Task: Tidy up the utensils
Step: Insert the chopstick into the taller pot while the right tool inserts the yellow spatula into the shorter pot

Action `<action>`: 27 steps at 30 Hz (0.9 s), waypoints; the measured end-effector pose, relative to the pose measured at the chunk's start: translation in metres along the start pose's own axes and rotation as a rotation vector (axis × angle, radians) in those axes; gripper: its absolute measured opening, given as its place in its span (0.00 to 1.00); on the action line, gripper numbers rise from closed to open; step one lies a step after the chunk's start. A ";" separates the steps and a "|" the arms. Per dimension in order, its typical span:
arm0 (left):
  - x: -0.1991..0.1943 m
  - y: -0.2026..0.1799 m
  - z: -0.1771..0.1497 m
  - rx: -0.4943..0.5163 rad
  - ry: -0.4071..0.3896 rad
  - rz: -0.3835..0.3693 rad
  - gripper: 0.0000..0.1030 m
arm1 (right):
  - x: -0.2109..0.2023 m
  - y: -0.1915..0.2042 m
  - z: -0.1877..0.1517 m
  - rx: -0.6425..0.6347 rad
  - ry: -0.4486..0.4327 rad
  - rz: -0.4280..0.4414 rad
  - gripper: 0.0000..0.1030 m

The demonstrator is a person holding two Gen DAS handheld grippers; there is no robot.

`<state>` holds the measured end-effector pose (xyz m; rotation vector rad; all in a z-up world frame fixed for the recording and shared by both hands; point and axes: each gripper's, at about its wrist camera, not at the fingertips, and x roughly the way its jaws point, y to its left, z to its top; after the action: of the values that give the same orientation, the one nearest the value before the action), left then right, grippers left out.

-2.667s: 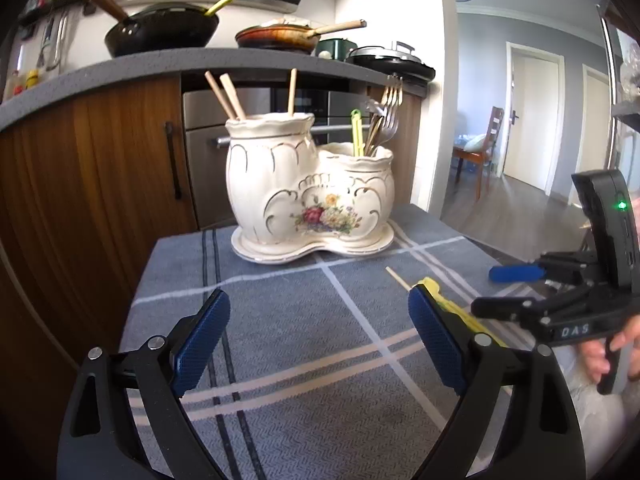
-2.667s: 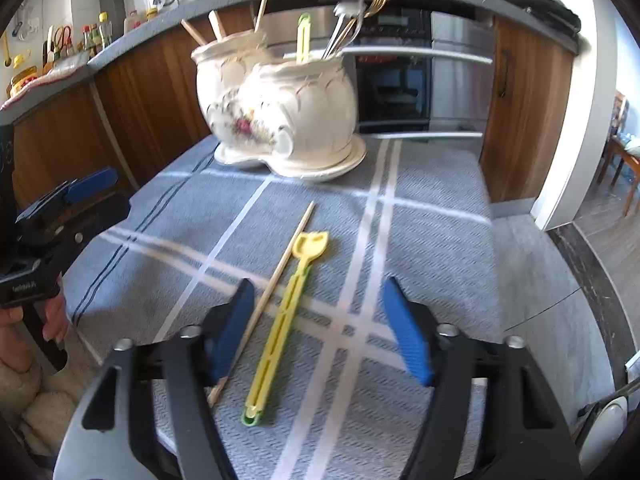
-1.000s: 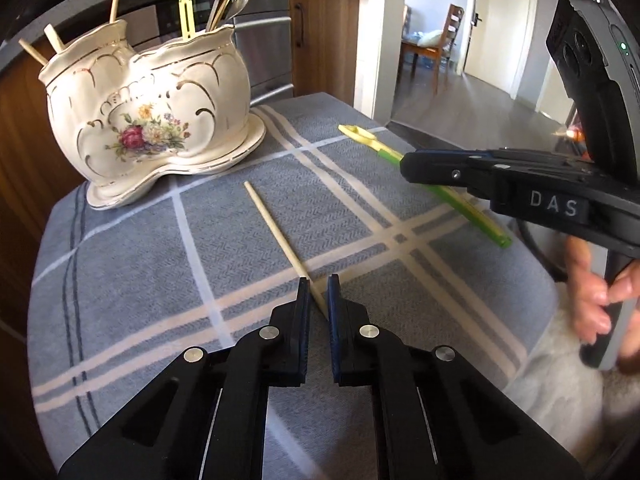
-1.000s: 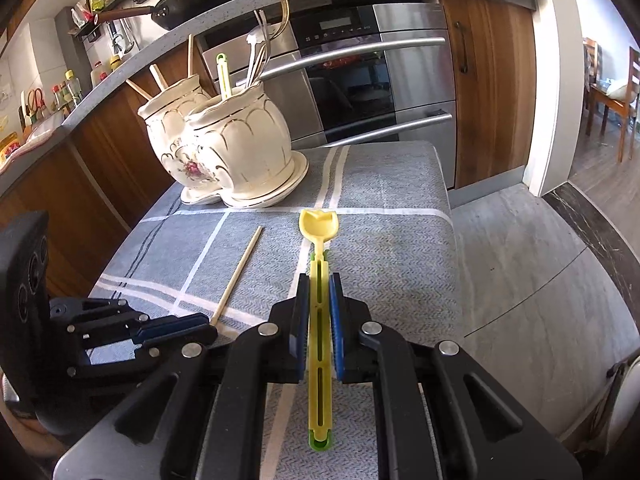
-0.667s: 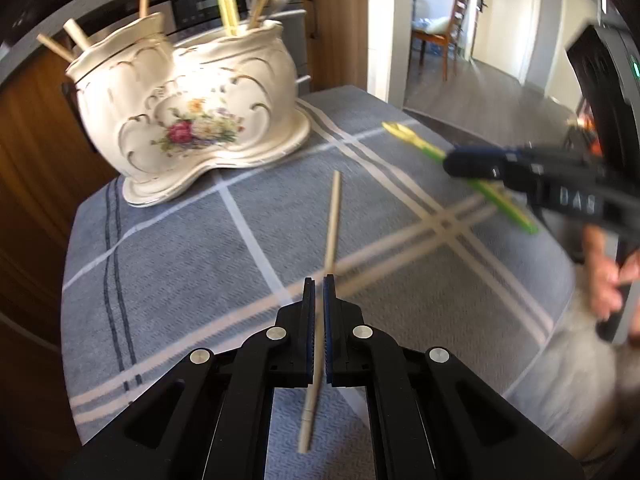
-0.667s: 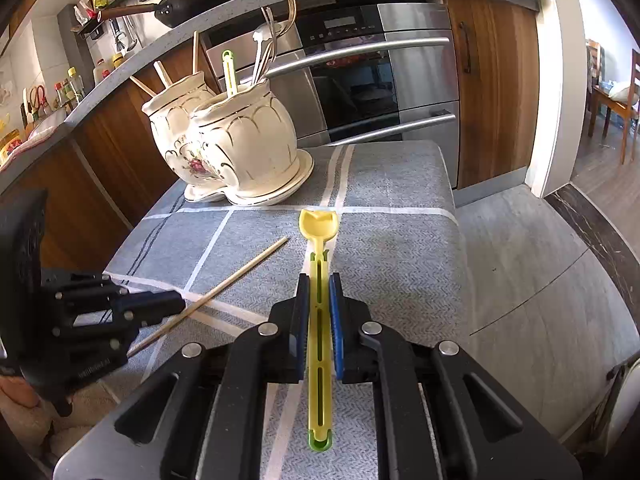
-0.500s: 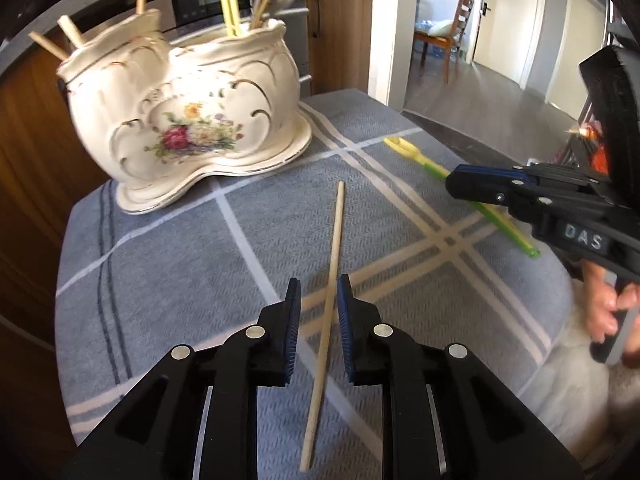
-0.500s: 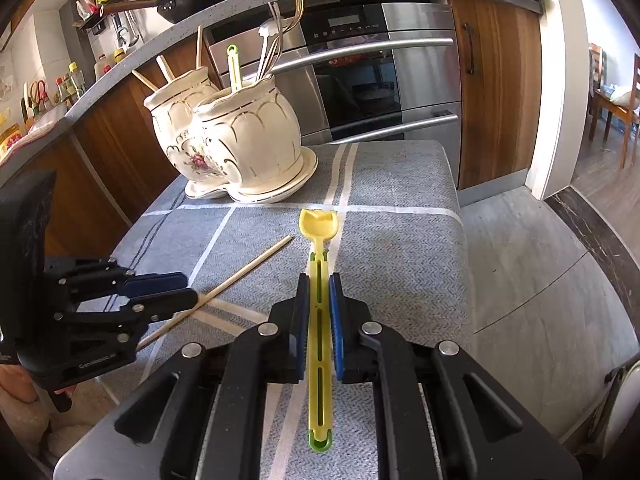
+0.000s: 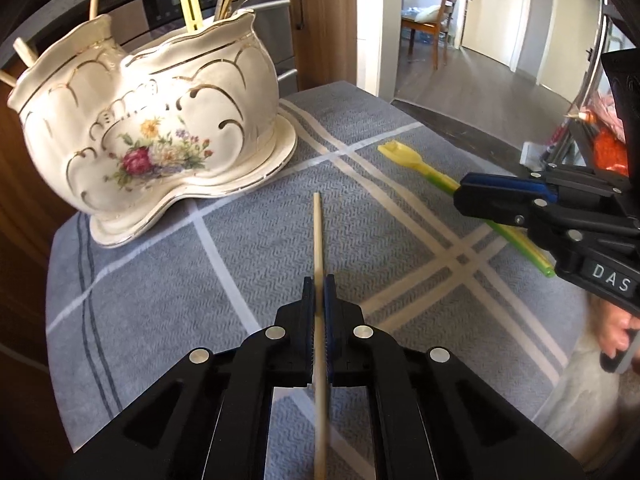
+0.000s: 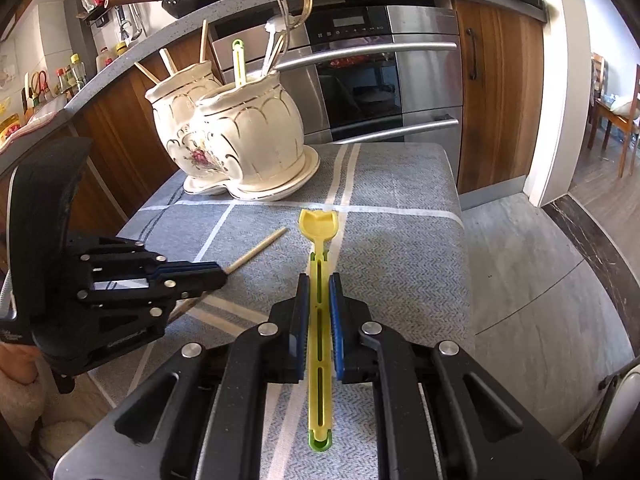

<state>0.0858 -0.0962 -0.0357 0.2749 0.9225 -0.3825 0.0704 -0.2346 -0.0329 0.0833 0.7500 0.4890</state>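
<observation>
Gripping chopstick (image 9: 318,236), right hand-held gripper (image 10: 319,280) clamping yellow utensil (image 10: 319,240)

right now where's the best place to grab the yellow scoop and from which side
Grip the yellow scoop on its long slotted handle, coming along its length from the green tail end, as the right gripper does. The handle is narrow and straight, so the jaws close across it; the wide head points toward the holder.

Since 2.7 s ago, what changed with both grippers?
Both were open above the cloth. The left gripper shut on the chopstick, swung it straighter, briefly loosened, and is shut on it again. The right gripper shut on the yellow utensil and holds it. The ceramic holder and its contents stayed put.
</observation>
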 end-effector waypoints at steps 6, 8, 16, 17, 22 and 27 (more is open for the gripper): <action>-0.014 0.009 -0.008 -0.014 -0.078 -0.035 0.05 | -0.005 0.003 0.001 -0.005 -0.037 -0.001 0.09; -0.025 0.009 -0.013 -0.010 -0.121 -0.043 0.05 | -0.006 0.004 0.002 -0.001 -0.047 -0.003 0.09; -0.082 0.034 -0.027 -0.042 -0.316 -0.036 0.05 | -0.023 0.021 0.016 -0.019 -0.157 0.022 0.09; -0.091 0.040 -0.028 -0.056 -0.349 -0.038 0.05 | -0.025 0.024 0.019 -0.025 -0.177 0.028 0.09; -0.126 0.067 -0.018 -0.104 -0.505 -0.020 0.05 | -0.033 0.038 0.043 -0.040 -0.278 0.054 0.09; -0.144 0.093 0.005 -0.139 -0.615 -0.004 0.05 | -0.031 0.048 0.085 -0.038 -0.366 0.097 0.09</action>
<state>0.0514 0.0145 0.0913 0.0185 0.3420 -0.3742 0.0889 -0.1977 0.0605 0.1699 0.3787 0.5609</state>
